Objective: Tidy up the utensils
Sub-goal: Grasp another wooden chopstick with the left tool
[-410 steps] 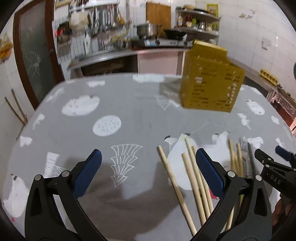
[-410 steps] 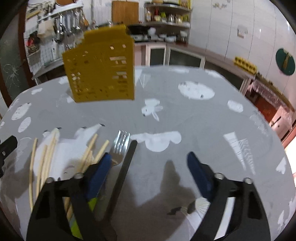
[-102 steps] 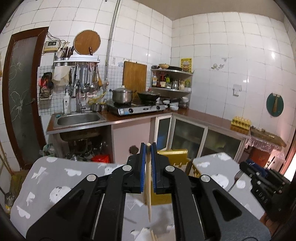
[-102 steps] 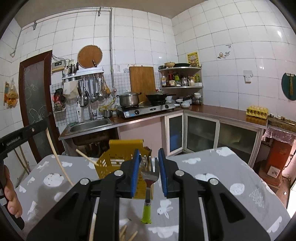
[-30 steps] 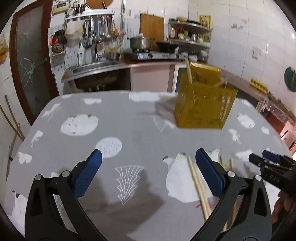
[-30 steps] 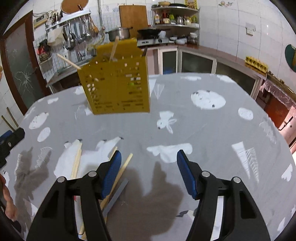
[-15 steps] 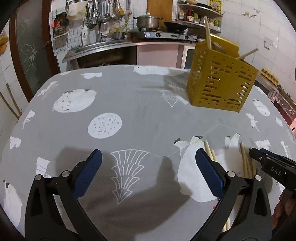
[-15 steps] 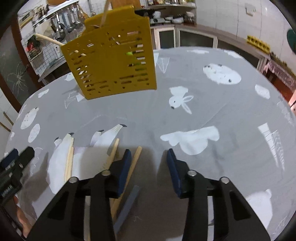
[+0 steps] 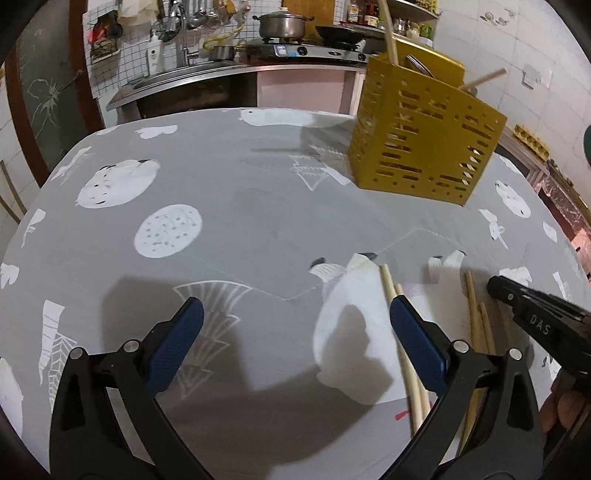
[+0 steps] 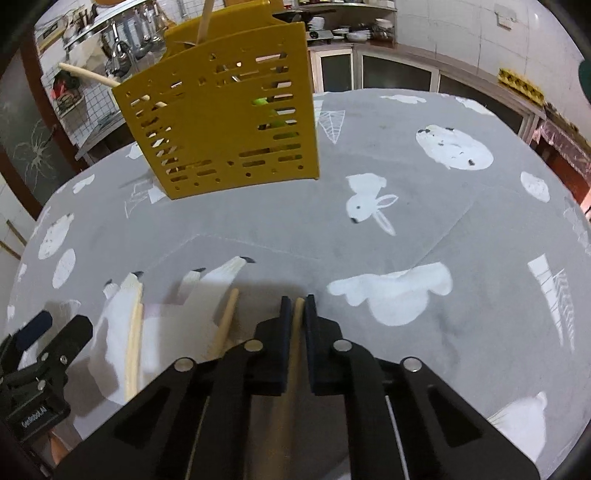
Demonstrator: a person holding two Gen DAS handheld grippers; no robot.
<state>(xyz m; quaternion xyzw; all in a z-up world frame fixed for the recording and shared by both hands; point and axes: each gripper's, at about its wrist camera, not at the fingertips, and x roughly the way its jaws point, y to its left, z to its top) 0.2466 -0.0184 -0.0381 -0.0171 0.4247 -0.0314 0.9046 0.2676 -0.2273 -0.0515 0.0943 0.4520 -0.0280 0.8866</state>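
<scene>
A yellow slotted utensil basket [image 9: 421,147] [image 10: 229,122] stands on the far side of the table, with chopsticks and a green-handled fork [image 10: 264,101] inside. Several wooden chopsticks [image 9: 391,291] [image 10: 135,339] lie loose on the cloth near me. My right gripper [image 10: 298,301] has its jaws closing tight on one chopstick [image 10: 295,332] that lies on the table, both pads pressing its sides. Low over the cloth, my left gripper [image 9: 294,310] is open and holds nothing; its right finger [image 9: 413,339] hangs over two chopsticks. Each gripper shows in the other's view [image 9: 496,286] [image 10: 62,323].
The table [image 9: 258,192] wears a grey cloth with white animal and leaf prints. Behind it run a counter with a sink [image 9: 184,74], a stove with a pot [image 9: 282,24] and shelves. A hand [image 9: 565,406] grips the right tool.
The right jaws went from wide apart to shut on a chopstick. Both grippers sank closer to the table. The left gripper stayed open.
</scene>
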